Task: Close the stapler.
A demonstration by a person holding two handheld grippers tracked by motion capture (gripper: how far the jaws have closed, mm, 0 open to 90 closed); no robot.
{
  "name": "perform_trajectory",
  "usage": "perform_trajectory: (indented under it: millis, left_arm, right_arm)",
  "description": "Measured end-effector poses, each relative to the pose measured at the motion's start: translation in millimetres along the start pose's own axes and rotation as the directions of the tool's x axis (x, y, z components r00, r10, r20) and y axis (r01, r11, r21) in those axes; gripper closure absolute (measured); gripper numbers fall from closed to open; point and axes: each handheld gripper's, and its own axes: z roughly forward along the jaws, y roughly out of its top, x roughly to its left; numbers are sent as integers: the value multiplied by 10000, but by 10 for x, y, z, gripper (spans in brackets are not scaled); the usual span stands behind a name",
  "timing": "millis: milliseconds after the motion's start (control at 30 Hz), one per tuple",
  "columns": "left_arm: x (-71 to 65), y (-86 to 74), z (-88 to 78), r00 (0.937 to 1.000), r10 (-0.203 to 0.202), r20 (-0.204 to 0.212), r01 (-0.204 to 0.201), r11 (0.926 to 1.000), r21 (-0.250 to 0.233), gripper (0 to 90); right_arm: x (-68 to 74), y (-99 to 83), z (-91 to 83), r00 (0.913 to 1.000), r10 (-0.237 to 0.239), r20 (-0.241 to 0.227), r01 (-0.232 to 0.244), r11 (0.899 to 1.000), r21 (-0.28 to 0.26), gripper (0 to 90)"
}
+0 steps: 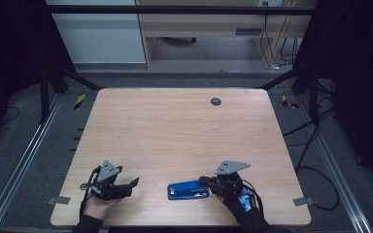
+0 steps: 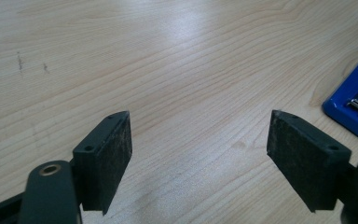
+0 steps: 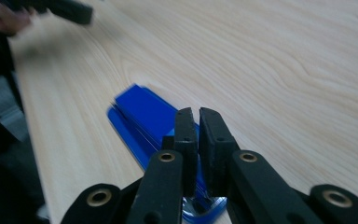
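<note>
Nearest me, my right gripper (image 3: 198,116) has its jaws nearly together over one glossy blue stapler (image 1: 188,190) at the table's (image 1: 175,126) near edge. My left gripper (image 2: 199,135) gapes, empty, above pale woodgrain; beyond, one round dark grommet (image 1: 215,101).

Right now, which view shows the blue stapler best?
The high view: the whole blue stapler lies flat near the table's front edge, touching the right tongs. The right gripper view shows it blurred, partly behind the jaws. The left gripper view catches just one corner at the right edge.
</note>
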Motion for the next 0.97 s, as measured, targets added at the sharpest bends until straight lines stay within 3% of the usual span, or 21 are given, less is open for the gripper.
perform_trajectory:
  millis: [200, 333, 400, 467, 600, 733, 800, 967]
  left_arm:
    - [14, 0, -5, 10000, -29, -46, 28, 10000, -17, 200]
    - [20, -1, 0, 10000, -73, -64, 73, 10000, 9, 194]
    - [24, -2, 1, 9999, -96, -70, 96, 10000, 18, 189]
    - [28, -4, 5, 9999, -110, -66, 111, 9999, 41, 188]
    - [34, -4, 11, 9999, -93, -89, 94, 9999, 70, 179]
    - [38, -4, 20, 9999, -99, -115, 100, 9999, 108, 172]
    - [43, -5, 26, 9998, -115, -132, 117, 9998, 134, 169]
    - [87, 0, 39, 9996, -142, -246, 147, 9997, 197, 162]
  right_arm:
    - [-90, 16, -82, 9975, 363, 610, -346, 9990, -282, 692]
    - [-210, 3, -155, 9889, 476, 1410, -403, 9977, -542, 520]
    - [-297, -24, -192, 9806, 649, 1852, -547, 9967, -601, 444]
    - [-399, -60, -226, 9657, 713, 2496, -632, 9972, -400, 379]
    - [-571, -128, -277, 9330, 622, 3545, -703, 9975, 100, 347]
    - [-720, -187, -321, 9089, 765, 4100, -985, 9946, 328, 327]
    - [-781, -213, -339, 8924, 775, 4446, -1135, 9920, 549, 318]
    - [-872, -256, -379, 8734, 744, 4813, -1259, 9892, 754, 315]
